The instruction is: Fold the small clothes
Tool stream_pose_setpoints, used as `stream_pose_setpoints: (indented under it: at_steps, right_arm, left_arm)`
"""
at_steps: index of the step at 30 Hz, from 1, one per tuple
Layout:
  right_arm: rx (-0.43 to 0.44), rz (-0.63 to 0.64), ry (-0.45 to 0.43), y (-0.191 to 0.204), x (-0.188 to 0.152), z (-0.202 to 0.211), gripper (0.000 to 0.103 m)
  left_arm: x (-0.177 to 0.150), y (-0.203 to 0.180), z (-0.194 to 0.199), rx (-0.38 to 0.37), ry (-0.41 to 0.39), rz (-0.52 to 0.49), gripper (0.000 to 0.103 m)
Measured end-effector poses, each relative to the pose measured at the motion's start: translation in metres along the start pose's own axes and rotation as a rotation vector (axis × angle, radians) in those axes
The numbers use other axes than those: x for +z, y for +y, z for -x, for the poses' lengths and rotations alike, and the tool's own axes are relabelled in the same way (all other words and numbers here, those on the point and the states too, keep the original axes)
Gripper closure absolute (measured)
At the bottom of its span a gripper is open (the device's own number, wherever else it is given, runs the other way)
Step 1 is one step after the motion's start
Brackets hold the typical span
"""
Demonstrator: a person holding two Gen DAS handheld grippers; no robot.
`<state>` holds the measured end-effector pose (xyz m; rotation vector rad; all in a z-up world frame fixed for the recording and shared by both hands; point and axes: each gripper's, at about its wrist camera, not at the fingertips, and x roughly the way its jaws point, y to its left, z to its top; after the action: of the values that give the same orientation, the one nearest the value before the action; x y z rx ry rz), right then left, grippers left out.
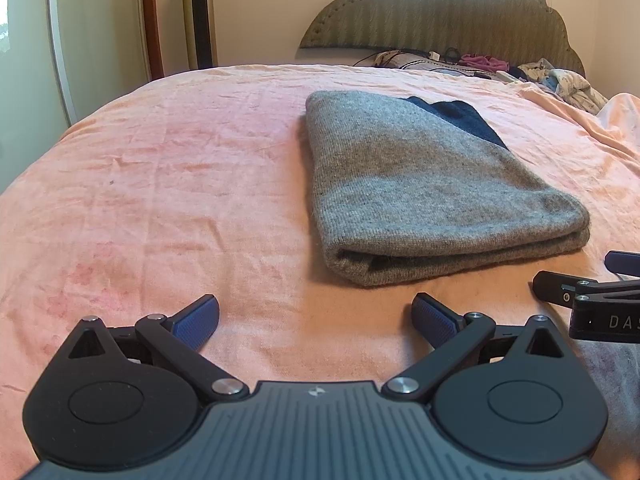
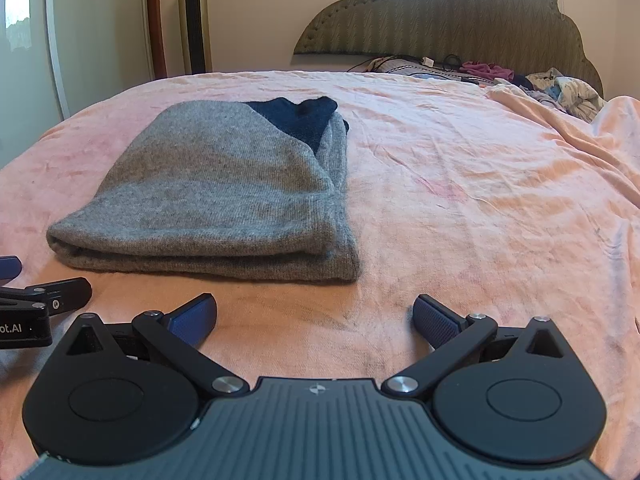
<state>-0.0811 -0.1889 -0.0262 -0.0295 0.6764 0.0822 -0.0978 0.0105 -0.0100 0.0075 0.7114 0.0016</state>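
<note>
A folded grey sweater (image 1: 436, 184) lies flat on the bed, on a pink sheet (image 1: 180, 168), ahead of both my tongs. Its long axis runs away from me toward the headboard (image 1: 452, 8), with the thick rounded fold at the near end and a dark blue patch (image 1: 464, 120) showing at the far end. The knit is fine-ribbed and slightly fuzzy; the bundle is a soft-cornered rectangle of several layers, and from the right the layered edges show along its right side (image 2: 340, 200). The sheet is wrinkled, with faint reddish blotches. My left tongs (image 1: 316, 318) are spread wide over bare sheet, holding nothing, the sweater just ahead and to their right. My right tongs (image 2: 316, 318) are spread wide too and empty, the sweater just ahead and to their left. Each pair has black arms and blue textured pads (image 2: 192, 322). The headboard is scalloped, padded, olive green. Crumpled clothes (image 2: 568, 90) lie near it at the far right.
</note>
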Motion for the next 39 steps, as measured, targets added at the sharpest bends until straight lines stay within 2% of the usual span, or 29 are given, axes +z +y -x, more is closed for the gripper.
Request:
stream_pose_setpoints:
  at_steps: [39]
  right_arm:
    - [-0.001,-0.001,0.000,0.0001,-0.0003,-0.0006,0.000]
  left_arm:
    - [0.0030,-0.0021,-0.0014,0.005,0.014,0.004,0.000]
